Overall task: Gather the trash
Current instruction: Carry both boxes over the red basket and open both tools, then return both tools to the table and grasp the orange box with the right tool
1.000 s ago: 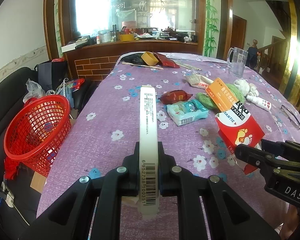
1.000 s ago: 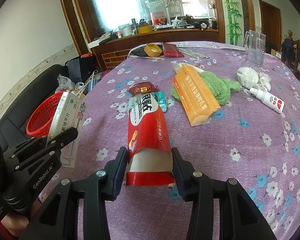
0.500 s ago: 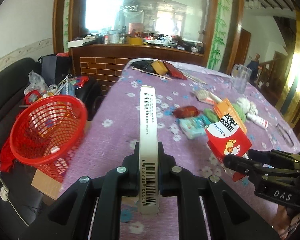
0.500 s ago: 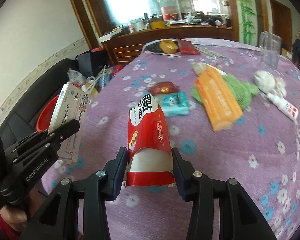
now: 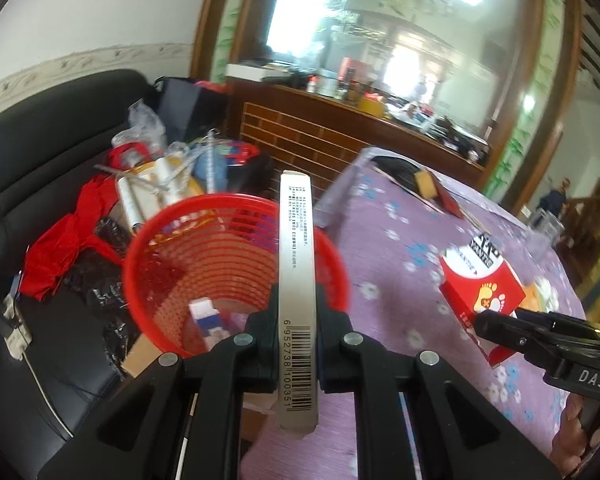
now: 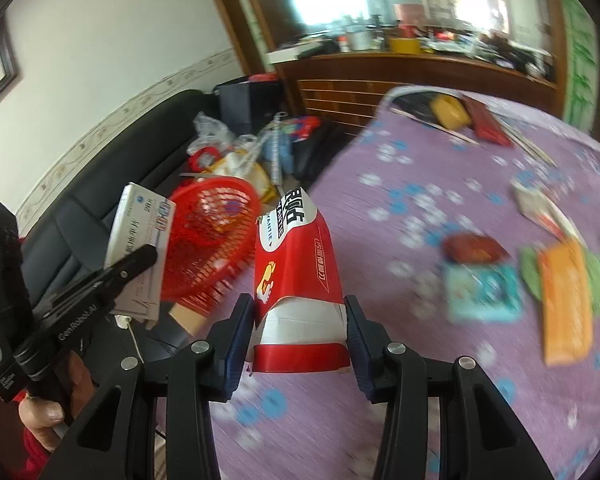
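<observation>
- Left wrist view shows the left gripper with its fingers clamped on a thin white medicine box, held on its narrow edges with the barcode side up.
- This box points over the open mouth of the red mesh basket, which stands beside the purple flowered table; some small boxes already lie at the basket bottom.
- Right wrist view shows the right gripper with its fingers closed on both sides of a red and white carton, near its open end.
- The carton is above the table edge, just beside the basket, not yet over it.
- Both packages look like empty cardboard, so I judge them light and a little soft; a hard squeeze probably bends the walls.
- The carton's open end seems weakest, and a grip nearer its middle would probably hold better.
- The thin box is stiff along its length and should fall cleanly.
- More wrappers, such as an orange packet, lie on the table far from the basket.
</observation>
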The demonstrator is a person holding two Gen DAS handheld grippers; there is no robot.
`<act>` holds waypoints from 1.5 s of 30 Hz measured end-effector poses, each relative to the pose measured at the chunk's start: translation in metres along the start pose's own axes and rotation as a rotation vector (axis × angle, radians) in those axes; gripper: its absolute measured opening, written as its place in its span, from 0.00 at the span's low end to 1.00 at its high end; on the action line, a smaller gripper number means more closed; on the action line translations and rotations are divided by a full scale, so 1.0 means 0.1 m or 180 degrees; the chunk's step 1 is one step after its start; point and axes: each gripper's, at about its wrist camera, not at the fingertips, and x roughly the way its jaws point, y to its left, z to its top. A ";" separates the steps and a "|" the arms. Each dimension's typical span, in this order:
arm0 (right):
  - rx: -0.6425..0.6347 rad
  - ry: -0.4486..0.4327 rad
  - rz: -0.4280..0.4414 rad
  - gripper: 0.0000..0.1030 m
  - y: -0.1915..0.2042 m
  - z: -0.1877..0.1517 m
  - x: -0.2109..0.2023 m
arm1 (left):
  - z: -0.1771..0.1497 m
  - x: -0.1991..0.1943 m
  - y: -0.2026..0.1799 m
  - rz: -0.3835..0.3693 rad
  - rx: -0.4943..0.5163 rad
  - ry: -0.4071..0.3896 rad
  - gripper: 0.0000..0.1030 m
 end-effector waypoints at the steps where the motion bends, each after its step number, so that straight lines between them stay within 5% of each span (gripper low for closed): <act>1: -0.0045 0.0003 0.0029 0.49 0.09 0.07 0.06 | 0.03 0.03 0.07 0.0023 -0.0028 0.0007 0.12; 12: -0.0169 0.0142 0.0172 0.58 0.60 0.67 0.80 | 0.20 0.26 0.44 0.0042 -0.0220 0.0091 0.13; 16: -0.0177 0.0160 0.0170 0.66 0.64 0.78 0.97 | 0.24 0.29 0.50 0.0051 -0.0297 0.0054 0.57; 22: -0.0136 0.0085 0.0228 0.66 0.47 0.77 0.79 | 0.27 0.25 0.43 -0.0002 -0.0323 -0.0002 0.57; 30: 0.0091 -0.0109 0.0035 0.70 -0.11 0.34 0.17 | 0.13 0.14 -0.16 -0.0242 0.0004 0.0011 0.61; 45: 0.0684 -0.0373 -0.0634 0.69 -1.42 -0.82 -1.01 | -0.50 0.32 -1.64 -0.0676 0.0873 0.0497 0.62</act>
